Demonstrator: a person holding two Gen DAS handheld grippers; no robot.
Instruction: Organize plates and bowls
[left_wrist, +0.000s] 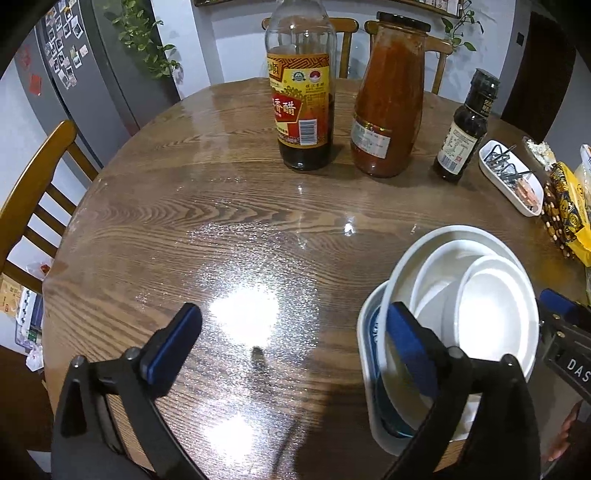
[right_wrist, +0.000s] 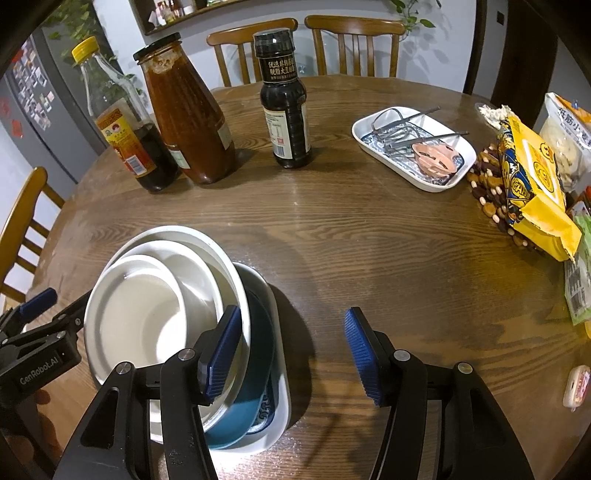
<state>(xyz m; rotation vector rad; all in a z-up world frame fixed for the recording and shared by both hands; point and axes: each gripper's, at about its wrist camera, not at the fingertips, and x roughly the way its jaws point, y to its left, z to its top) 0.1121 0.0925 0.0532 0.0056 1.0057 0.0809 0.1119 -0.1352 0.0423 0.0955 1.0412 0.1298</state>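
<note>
Near the table's front edge, at about five o'clock in the left wrist view and seven o'clock in the right, sits the stack that the task is about; three white bowls nest one inside another, tipped rather than level, on a teal dish, and all of it rests in a white oblong dish with a blue pattern; the oblong dish's long axis runs roughly from six to twelve o'clock, away from the person.

Both tools flank that stack; the left gripper stands with its jaws spread wide, nothing pressed between them, one blue pad over bare table at eight o'clock and the other pad in front of the stack's near left rim; whether it touches the rim I cannot tell. The right gripper has its jaws parted to a middling gap, also holding nothing; its left pad sits at or over the big bowl's right rim, its other pad over bare wood at four o'clock.

So the stack lies between the two hands, to the right of the left fingers and to the left of the right ones, both about equally near; my guess is the stacking is done and both have let go.

Well apart at twelve o'clock stand the vinegar bottle, the sauce jar and a small dark bottle; a second oblong dish holding metal utensils lies at two o'clock.
</note>
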